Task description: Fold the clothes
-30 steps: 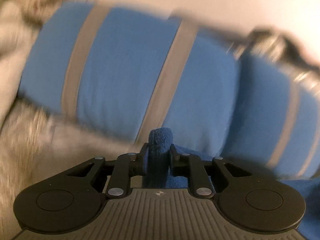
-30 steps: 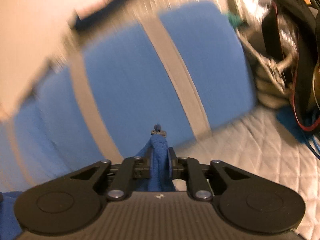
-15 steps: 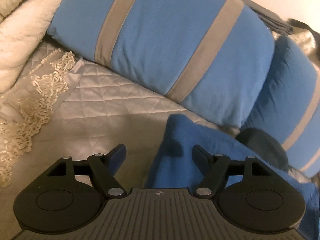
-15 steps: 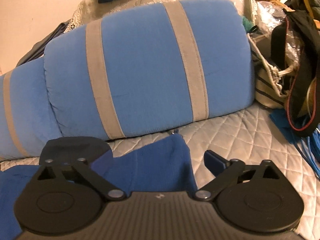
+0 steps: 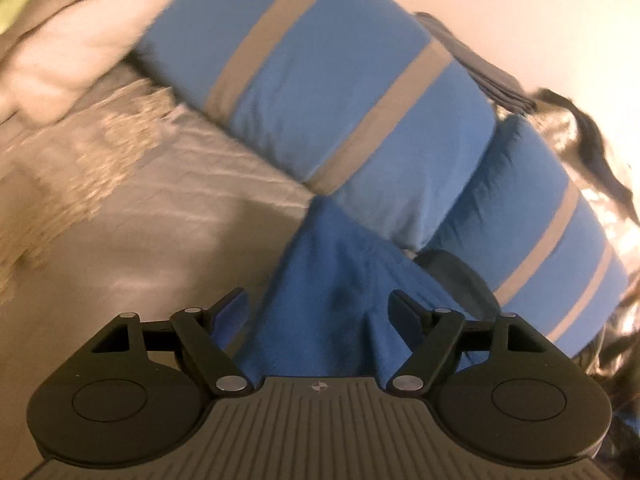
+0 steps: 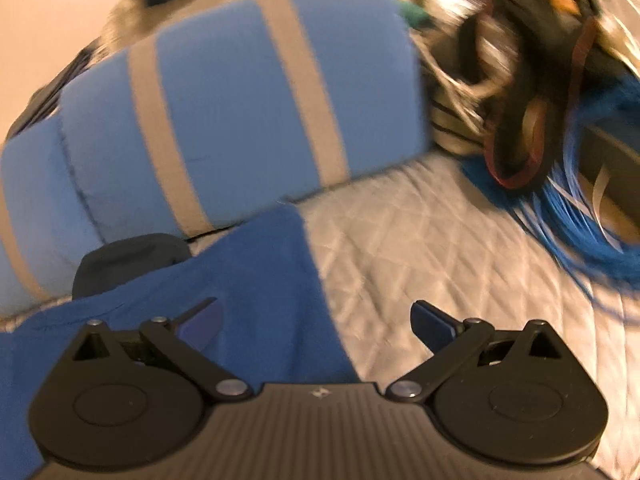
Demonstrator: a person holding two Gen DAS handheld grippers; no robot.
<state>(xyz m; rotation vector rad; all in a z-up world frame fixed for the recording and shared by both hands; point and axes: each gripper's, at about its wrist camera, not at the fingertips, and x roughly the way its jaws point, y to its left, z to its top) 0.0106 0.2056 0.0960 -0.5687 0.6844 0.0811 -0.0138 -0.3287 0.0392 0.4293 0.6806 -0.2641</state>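
Left gripper [image 5: 318, 304] fingers opening, blue garment [image 5: 332, 300] loose between; right gripper [image 6: 316, 320] fingers wide, ungripped

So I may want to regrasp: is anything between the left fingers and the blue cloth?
Nothing visible. The blue cloth lies on the bed directly between the left gripper's fingers, which are opening and not pressing it. The pillows sit beyond it.

Warm, dim indoor light gives both views an orange cast. Motion blur smears the quilt [image 5: 168, 216] and clutter [image 6: 532, 92]; gripper bodies stay sharp. Fisheye bends the edges, corners vignetted black. Glare on shiny fabric [image 5: 608, 200].
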